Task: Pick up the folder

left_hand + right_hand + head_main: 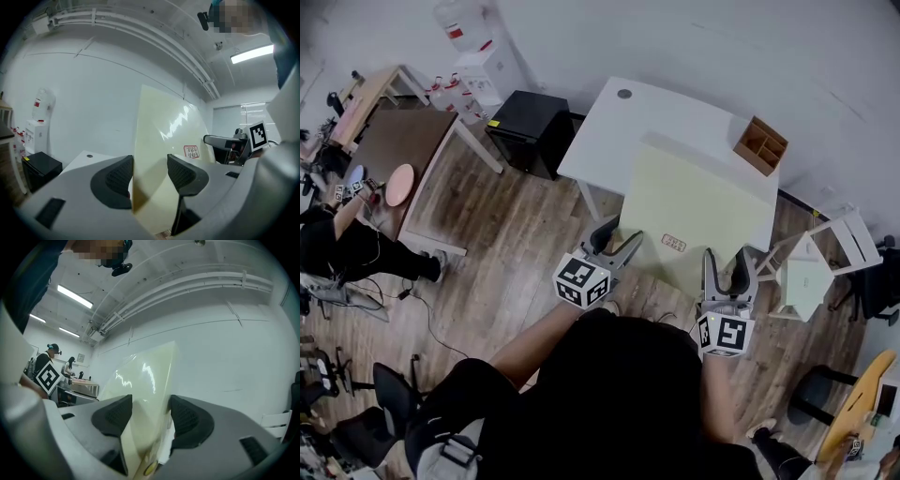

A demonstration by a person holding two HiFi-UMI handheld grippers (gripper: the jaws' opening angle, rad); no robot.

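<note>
Left claw (150,168): clenched on the near left corner of the folder (694,211).
Right claw (151,411): clenched on the near right corner.
Folder: pale yellow, spread between both claws over the white bench (609,131); apparently lifted clear.
Reason for two grips: a thin, floppy sheet would likely sag from one corner.

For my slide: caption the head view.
Left gripper and right gripper grip a pale-yellow plastic folder over a white table.
</note>
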